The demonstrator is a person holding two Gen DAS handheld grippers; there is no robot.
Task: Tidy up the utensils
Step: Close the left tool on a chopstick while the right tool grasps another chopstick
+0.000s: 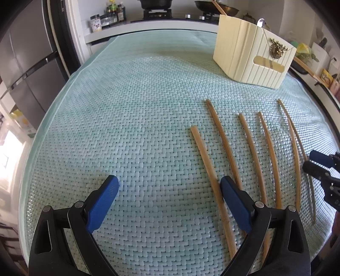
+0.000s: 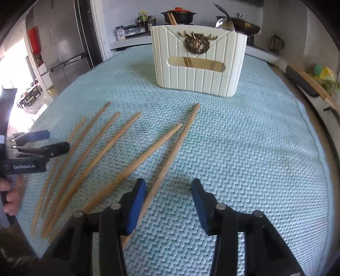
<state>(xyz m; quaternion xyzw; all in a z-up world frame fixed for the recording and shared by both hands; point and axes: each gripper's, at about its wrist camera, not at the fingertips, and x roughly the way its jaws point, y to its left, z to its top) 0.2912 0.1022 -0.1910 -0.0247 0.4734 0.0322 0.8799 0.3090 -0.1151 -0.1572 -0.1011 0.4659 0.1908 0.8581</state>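
Observation:
Several wooden chopsticks [image 1: 255, 152] lie side by side on the pale green woven mat [image 1: 138, 95]. A cream ribbed utensil holder [image 2: 197, 70] with a gold deer badge stands upright at the back, with a spoon [image 2: 225, 23] and chopsticks sticking out of it. My left gripper [image 1: 169, 179] is open low over the mat; the leftmost chopstick [image 1: 204, 152] runs in beside its right finger. My right gripper [image 2: 169, 182] is open over the rightmost chopstick [image 2: 176, 146], which lies between the jaws close to the left pad, not pinched. Each gripper shows in the other's view: the right gripper [image 1: 311, 159] and the left gripper [image 2: 55, 140].
A steel fridge [image 2: 63, 46] stands at the left. Behind the mat is a counter with spice jars [image 2: 136, 27], a black pot [image 2: 178, 14] and a wok [image 2: 244, 25] on a stove. A wooden board [image 2: 318, 89] lies along the right edge.

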